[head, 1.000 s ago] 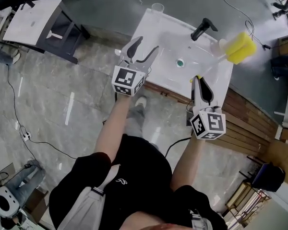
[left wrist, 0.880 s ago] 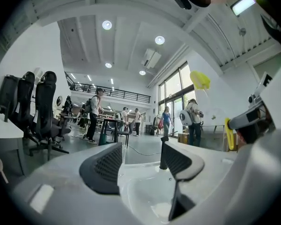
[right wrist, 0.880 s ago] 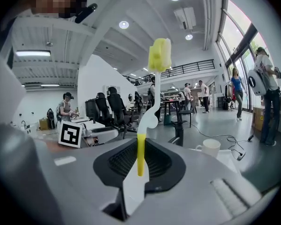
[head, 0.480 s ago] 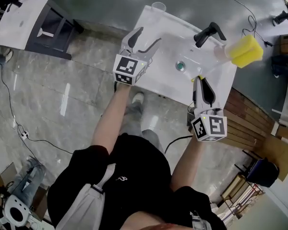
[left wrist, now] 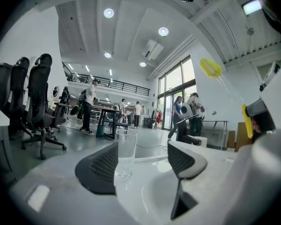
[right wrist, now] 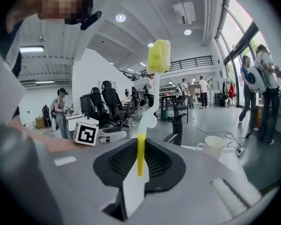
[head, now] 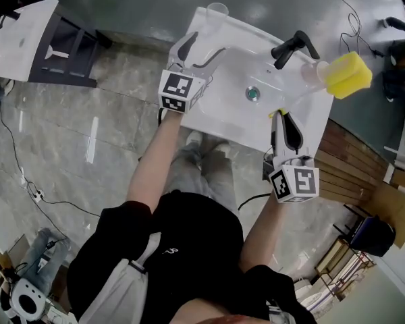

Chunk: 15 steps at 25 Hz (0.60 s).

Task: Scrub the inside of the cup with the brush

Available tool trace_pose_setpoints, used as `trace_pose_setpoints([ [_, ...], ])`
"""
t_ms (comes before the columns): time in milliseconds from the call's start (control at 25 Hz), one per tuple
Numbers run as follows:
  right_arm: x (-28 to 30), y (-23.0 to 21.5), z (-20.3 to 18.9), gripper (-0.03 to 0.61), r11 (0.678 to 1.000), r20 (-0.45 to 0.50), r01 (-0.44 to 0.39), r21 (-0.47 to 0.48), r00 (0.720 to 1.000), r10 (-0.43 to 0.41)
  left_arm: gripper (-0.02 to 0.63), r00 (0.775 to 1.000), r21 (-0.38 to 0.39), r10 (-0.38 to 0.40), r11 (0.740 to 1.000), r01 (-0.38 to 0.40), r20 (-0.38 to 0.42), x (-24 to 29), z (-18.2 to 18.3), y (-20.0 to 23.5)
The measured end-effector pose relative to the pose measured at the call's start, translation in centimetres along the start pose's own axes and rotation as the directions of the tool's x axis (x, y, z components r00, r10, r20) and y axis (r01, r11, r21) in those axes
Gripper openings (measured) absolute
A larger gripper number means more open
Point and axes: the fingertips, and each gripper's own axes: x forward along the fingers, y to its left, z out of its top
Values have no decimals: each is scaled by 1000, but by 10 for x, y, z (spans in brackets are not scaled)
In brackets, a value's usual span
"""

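Advanced toward the one clear glass cup (head: 217,10), the left gripper (head: 206,44) has just been opening its empty jaws, while the right gripper's (head: 281,113) jaws clamp the one yellow sponge-headed brush (head: 347,74).

Clear cup (head: 217,10) upright on sink (head: 219,110) corner, yellow sponge-headed brush (head: 347,74) slanting in air

Brush (head: 347,75): yellow sponge head, white stem, yellow handle end. Cup (head: 217,10): clear, colourless. Sink (head: 219,113): white; tap (head: 291,48) black; drain (head: 252,94) green. Floor (head: 88,113): grey, marbled. Cubes on left gripper (head: 204,46) and right gripper (head: 281,115): black-and-white squares.
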Motion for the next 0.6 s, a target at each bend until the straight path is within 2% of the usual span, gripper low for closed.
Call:
trace_pose_setpoints([
  [200,3,-6,-3,51,1000,-17,7,4,1000,-7,328,999,-18,32,999,-32,1,14,-7,18],
  [600,19,-20,-16,51,1000,-55,6,6,998,-6,328,999,16,41,999,-41,-10,48,-22,38],
])
